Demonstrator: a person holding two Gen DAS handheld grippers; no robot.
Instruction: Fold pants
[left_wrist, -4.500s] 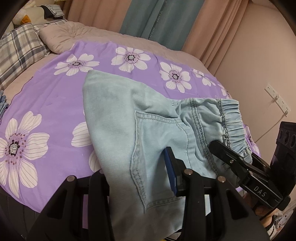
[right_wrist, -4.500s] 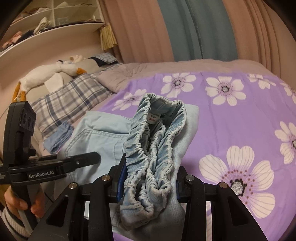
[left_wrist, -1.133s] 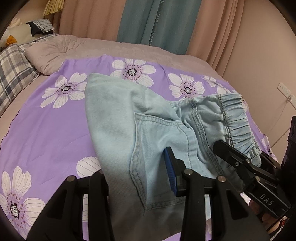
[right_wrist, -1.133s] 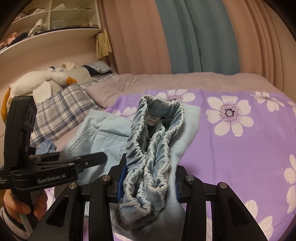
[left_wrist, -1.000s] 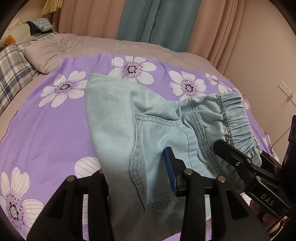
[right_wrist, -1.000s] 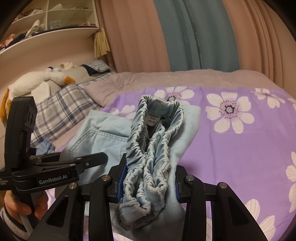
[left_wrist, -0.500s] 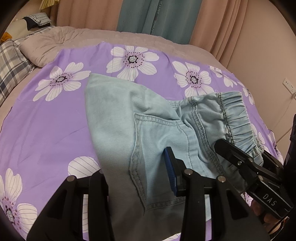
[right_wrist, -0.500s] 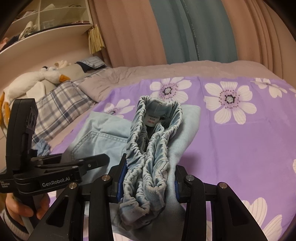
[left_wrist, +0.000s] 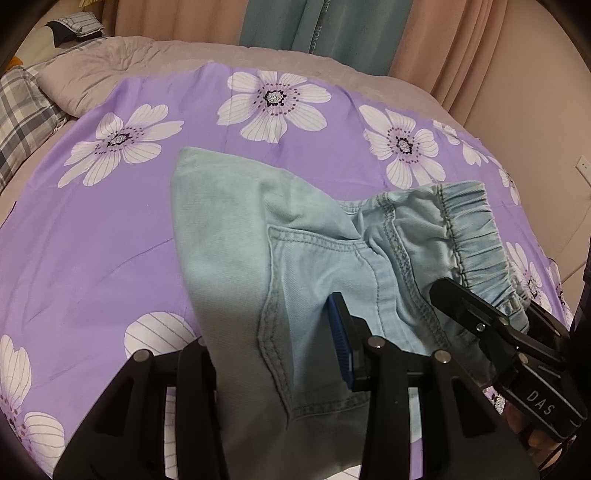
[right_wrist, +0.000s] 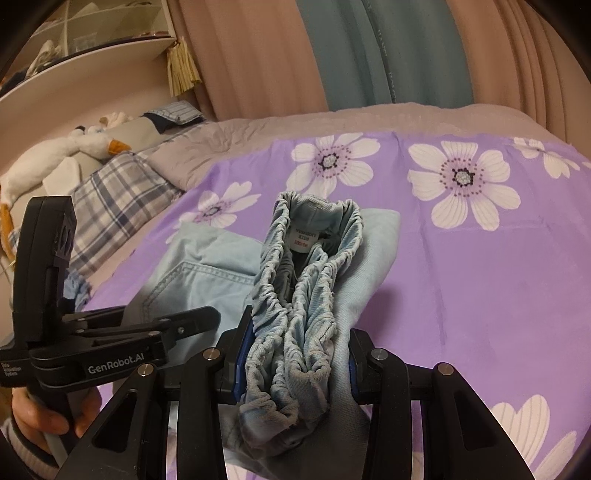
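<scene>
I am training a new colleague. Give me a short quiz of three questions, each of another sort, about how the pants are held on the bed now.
1. True or false: the right gripper is shut on the elastic waistband.
2. What does the left gripper hold? A) a pillow B) the pants beside the back pocket C) nothing
3. Fill in: the pants partly lie on a purple sheet printed with white ____.

Key: 1 true; 2 B; 3 flowers.
</scene>
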